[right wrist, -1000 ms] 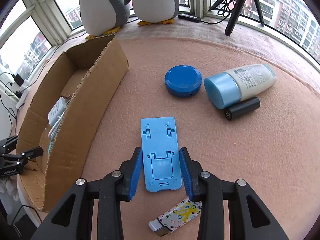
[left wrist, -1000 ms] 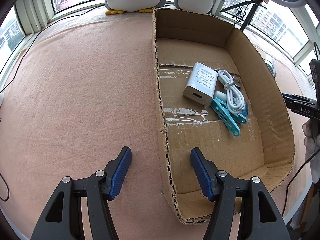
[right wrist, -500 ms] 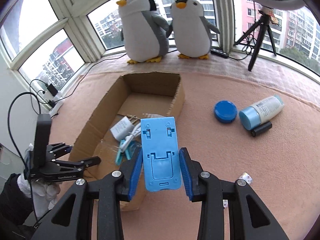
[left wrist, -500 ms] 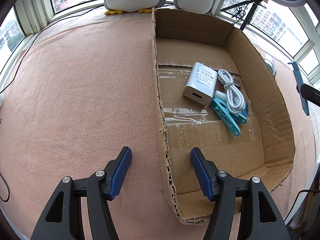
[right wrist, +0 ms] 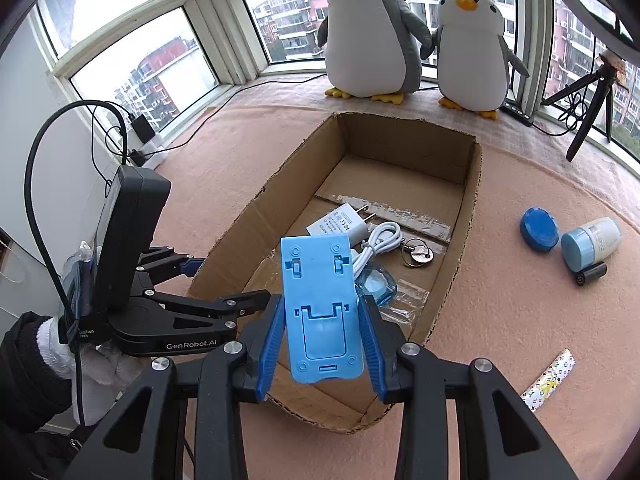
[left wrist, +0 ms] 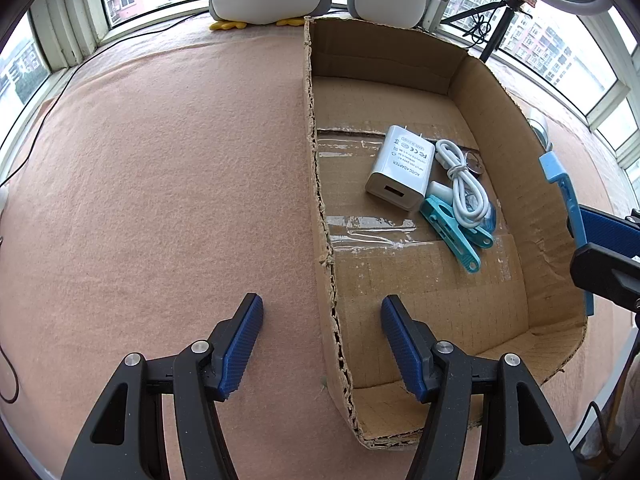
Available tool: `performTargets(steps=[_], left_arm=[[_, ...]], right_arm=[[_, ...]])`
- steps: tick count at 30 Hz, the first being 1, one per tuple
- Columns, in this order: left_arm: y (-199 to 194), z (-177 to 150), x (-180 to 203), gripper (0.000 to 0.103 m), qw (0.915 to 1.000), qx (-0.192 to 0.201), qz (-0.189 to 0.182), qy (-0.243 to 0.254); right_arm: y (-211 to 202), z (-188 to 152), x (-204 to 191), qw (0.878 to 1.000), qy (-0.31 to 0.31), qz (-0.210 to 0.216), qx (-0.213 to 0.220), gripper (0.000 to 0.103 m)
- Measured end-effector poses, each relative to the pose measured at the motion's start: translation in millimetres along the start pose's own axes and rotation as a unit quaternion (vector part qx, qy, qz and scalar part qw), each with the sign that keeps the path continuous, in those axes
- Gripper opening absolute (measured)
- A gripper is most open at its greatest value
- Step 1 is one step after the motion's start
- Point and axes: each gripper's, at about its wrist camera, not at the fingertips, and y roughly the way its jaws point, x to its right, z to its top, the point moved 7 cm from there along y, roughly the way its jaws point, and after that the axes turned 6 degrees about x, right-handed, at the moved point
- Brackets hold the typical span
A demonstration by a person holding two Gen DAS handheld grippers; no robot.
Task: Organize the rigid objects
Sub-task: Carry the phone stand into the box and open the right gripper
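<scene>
A: Where's the blue stand (right wrist: pixel 322 304) sitting right now?

B: The right gripper (right wrist: pixel 322 340) is clamping it by its side edges — it's sticking out ahead of the fingers, hanging over the near end of the box (right wrist: pixel 464 216).

A: And the left gripper (left wrist: pixel 322 344)?

B: It's gaping wide, holding nothing — straddling the box's left wall, one finger inside and one outside.

1. The left gripper (left wrist: pixel 322 344) has its jaws wide apart, straddling the left wall of the cardboard box (left wrist: pixel 320 216).
2. Inside the box lie a white charger (left wrist: pixel 400 168), a coiled white cable (left wrist: pixel 464 188) and a teal clip (left wrist: pixel 456 232), close together.
3. At the right edge, the right gripper (left wrist: pixel 600 248) holds a blue phone stand (left wrist: pixel 568 208) over the box's right wall.
4. The pink worktop (left wrist: pixel 160 180) lies left.
</scene>
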Motion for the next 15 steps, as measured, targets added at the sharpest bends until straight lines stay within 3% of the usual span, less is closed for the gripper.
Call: performTargets(steps=[6, 10, 15], left_arm=[[-0.2, -0.3, 0.2, 0.066, 1.0, 0.002, -0.001, 0.0], [0.0, -0.6, 0.5, 0.066, 1.0, 0.002, -0.002, 0.0], [-0.4, -1.1, 1.1, 0.066, 1.0, 0.002, -0.001, 0.001]], right_arm=[[-0.9, 0.0, 1.8, 1.0, 0.009, -0.002, 0.006, 0.035], [-3.9, 1.2, 3.5, 1.0, 0.017, -0.003, 0.014, 0.047], [-13.5, 4.0, 12.3, 0.999, 0.033, -0.021, 0.032, 0.048]])
